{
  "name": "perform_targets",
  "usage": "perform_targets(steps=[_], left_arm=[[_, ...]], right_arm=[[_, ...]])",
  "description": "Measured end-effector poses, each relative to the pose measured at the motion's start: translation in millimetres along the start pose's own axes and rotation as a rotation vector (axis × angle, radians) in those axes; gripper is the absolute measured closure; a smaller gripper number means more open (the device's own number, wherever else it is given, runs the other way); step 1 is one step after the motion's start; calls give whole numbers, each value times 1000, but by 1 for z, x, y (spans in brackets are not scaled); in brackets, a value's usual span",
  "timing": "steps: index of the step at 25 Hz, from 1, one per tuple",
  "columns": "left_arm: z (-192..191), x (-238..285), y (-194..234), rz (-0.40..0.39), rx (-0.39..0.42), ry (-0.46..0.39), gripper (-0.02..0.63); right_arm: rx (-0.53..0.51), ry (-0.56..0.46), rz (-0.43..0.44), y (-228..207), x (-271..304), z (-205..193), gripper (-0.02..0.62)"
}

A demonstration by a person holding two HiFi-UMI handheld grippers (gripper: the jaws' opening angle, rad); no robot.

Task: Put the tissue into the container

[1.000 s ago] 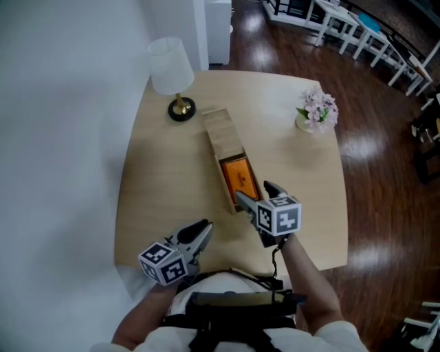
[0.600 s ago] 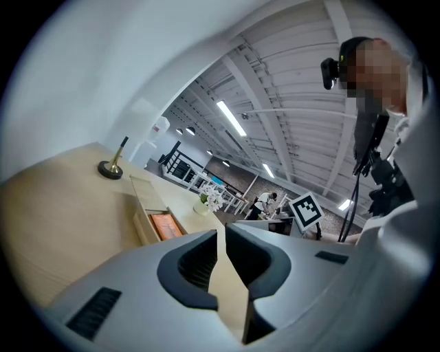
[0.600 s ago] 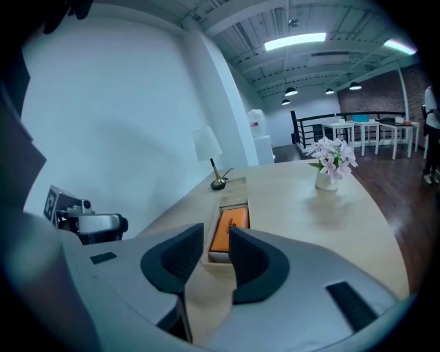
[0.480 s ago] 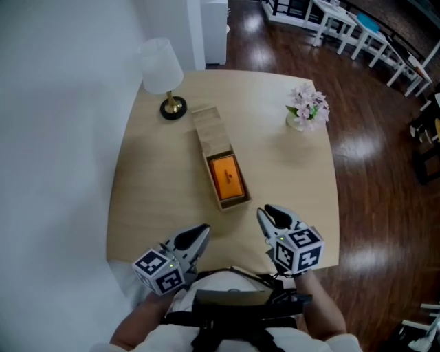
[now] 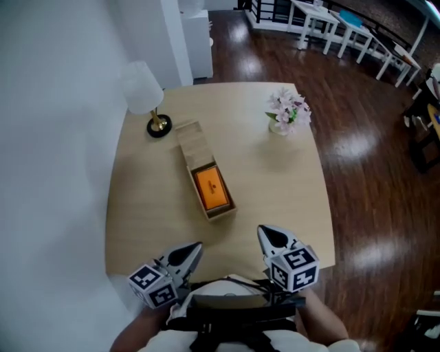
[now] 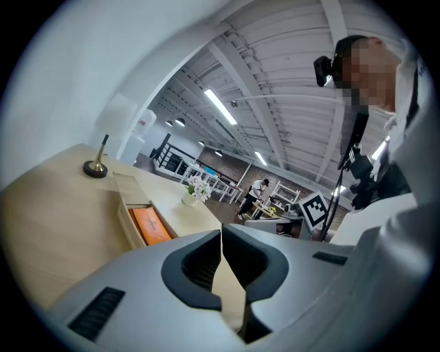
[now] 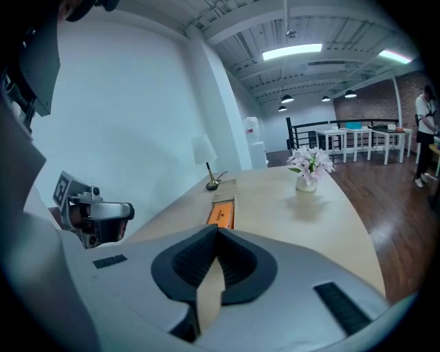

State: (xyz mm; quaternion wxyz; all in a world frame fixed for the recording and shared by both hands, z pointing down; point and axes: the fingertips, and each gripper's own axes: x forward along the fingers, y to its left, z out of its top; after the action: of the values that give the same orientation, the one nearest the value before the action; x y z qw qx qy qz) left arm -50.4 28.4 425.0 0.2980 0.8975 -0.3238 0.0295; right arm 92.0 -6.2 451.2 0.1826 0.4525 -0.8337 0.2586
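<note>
A long wooden container (image 5: pixel 203 179) lies on the round table (image 5: pixel 275 185), its lid slid toward the lamp. An orange tissue pack (image 5: pixel 210 189) rests inside the near half of it; the pack (image 6: pixel 149 225) shows in the left gripper view and the pack (image 7: pixel 221 215) in the right gripper view too. My left gripper (image 5: pixel 192 251) hovers at the table's near edge, shut and empty. The right gripper (image 5: pixel 270 236) is beside it, also shut with nothing between its jaws. Both sit well short of the container.
A white-shaded lamp (image 5: pixel 143 93) stands at the table's far left. A small vase of pink flowers (image 5: pixel 287 111) stands at the far right. Dark wood floor surrounds the table, with white tables (image 5: pixel 323 20) beyond. A white wall runs along the left.
The right gripper drew back from the container to the table's near edge. Both grippers' jaws went from open to shut. The tissue pack stays in the container.
</note>
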Motion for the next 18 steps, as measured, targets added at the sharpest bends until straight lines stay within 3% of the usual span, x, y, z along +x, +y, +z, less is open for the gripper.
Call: perform_targets(steps=[18], left_arm=[[-16,19,-24,-32,48,81,606]], right_arm=[[-87,-10,51,15,1,-4,594]])
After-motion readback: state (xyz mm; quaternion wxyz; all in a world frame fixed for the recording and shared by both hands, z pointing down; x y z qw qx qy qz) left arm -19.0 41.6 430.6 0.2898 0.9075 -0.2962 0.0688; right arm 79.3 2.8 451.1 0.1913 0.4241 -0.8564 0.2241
